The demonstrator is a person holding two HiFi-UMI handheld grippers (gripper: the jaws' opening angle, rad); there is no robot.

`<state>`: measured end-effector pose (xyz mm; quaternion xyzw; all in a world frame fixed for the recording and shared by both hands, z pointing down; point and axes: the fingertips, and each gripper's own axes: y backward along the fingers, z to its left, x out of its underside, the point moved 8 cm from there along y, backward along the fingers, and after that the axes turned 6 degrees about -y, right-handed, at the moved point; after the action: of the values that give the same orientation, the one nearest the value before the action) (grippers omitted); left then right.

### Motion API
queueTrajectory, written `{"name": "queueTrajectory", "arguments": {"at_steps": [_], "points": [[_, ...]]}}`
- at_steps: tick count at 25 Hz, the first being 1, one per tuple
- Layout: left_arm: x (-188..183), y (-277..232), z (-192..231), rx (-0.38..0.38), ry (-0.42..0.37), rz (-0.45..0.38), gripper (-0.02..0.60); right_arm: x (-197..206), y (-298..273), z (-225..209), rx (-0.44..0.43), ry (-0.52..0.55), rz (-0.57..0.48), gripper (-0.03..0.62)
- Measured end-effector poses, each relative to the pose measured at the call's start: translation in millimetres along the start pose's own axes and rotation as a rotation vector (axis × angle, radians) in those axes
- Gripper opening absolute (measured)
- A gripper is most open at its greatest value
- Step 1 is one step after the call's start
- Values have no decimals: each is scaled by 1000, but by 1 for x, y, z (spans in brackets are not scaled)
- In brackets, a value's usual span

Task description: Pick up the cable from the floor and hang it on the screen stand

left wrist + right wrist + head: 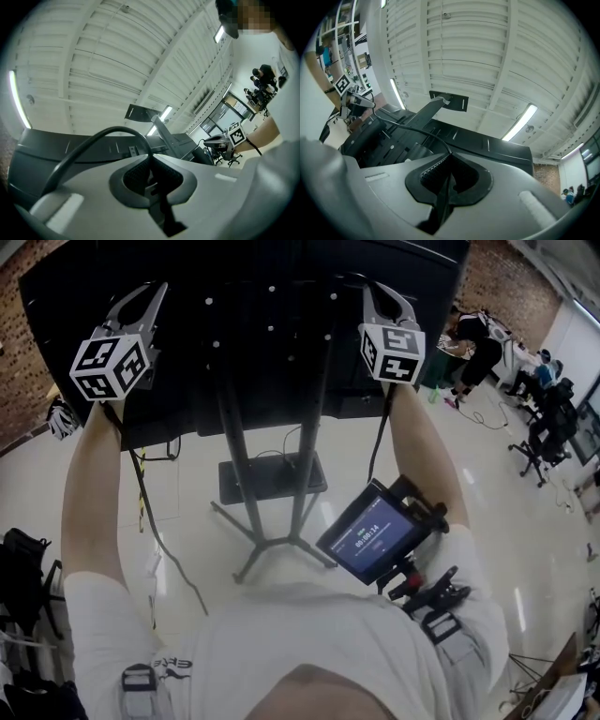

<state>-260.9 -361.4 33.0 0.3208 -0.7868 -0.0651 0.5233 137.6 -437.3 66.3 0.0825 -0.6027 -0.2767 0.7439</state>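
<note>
Black cable [142, 493]: pinched by both claws, trailing from the left one toward 7 o'clock.
Left gripper [148, 292]: 10 o'clock, raised, jaws clamped on the cable.
Right gripper [381, 292]: 1 o'clock, raised, jaws clamped on the cable.
Screen stand [232, 442]: centre, its dark screen [272, 324] at 12 o'clock, beyond both claws.

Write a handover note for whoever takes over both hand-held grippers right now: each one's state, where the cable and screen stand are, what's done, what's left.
Left hand-held gripper: shut on the cable, held high in front of the stand.
Right hand-held gripper: shut on the same cable, held high alongside.
Screen stand: straight ahead, posts between the two hand-held grippers.
Done: cable gripped and off the ground at both grips; a length hangs below the left arm toward the floor.
Left: drape it over the stand, then release.
</note>
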Motion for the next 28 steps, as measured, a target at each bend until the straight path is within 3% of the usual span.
{"name": "queueTrajectory", "arguments": {"at_steps": [8,17,28], "points": [[-18,-17,11,-35,-31,-13,20,-13,-10,-3,28,33,38,26],[-8,-28,13,-63,-49,21,20,-20,-16,4,72,272,159,25],[2,-29,1,-43,-79,37,19,2,-25,4,90,378,273,21]]}}
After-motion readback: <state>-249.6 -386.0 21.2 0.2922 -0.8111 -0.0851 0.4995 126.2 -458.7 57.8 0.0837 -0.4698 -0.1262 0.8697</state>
